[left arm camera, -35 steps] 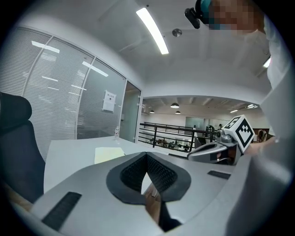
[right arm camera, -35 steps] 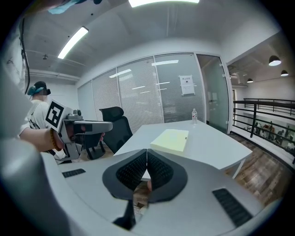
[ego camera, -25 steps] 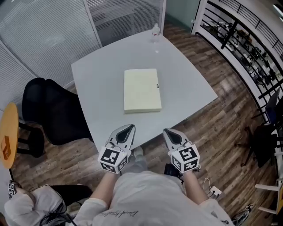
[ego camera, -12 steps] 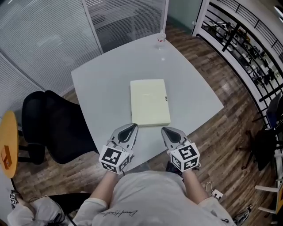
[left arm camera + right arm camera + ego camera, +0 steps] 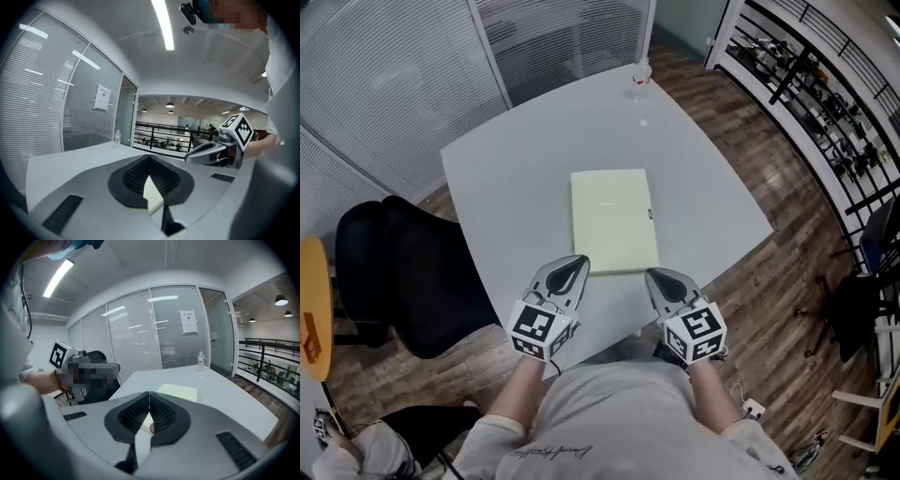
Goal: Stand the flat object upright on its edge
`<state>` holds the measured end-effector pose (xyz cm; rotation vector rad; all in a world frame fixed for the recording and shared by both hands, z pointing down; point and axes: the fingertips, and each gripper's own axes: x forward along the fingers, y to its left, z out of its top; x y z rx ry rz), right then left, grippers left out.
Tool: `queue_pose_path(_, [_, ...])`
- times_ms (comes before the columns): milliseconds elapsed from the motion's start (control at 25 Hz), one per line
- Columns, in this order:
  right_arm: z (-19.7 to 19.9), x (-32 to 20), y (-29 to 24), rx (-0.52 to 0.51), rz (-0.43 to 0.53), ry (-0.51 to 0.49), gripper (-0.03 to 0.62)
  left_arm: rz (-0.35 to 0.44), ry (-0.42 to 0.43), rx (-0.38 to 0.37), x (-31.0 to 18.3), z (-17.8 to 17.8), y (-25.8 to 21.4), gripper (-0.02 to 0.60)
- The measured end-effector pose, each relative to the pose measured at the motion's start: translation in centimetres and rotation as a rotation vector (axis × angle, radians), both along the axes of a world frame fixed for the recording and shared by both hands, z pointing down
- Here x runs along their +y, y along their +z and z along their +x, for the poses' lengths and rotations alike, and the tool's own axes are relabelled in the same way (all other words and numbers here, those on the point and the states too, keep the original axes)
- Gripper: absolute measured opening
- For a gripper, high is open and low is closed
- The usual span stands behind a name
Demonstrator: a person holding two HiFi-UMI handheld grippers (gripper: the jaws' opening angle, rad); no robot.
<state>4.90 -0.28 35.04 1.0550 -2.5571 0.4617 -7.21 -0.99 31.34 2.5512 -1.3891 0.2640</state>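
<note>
Near edge: left hand-held gripper [image 5: 570, 270] and right hand-held gripper [image 5: 661, 279], jaws closed together, nothing held. Just beyond tips: pale yellow flat pad [image 5: 612, 219] lying flat, mid-worktop [image 5: 502, 169]. Far corner: clear bottle [image 5: 640, 75].

Both grippers closed, left gripper [image 5: 563, 281], right gripper [image 5: 666, 286]

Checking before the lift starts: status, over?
Left gripper and right gripper shut, empty. Pale yellow flat rectangular pad lying flat on white table, not yet upright. Clear plastic bottle at far corner, not in the way.
</note>
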Motion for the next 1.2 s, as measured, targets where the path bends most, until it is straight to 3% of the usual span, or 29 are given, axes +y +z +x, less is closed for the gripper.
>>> queue_pose_path(720, [1.7, -6.3, 0.8, 0.020, -0.019, -0.014, 0.025, -0.084, -0.059, -0.048, -4.2, -1.0, 3.1, 0.012])
queue_pose_path(1200, [1.2, -10.2, 3.0, 0.040, -0.066, -0.022, 0.025, -0.149, -0.116, -0.025, -7.0, -3.6, 5.6, 0.012])
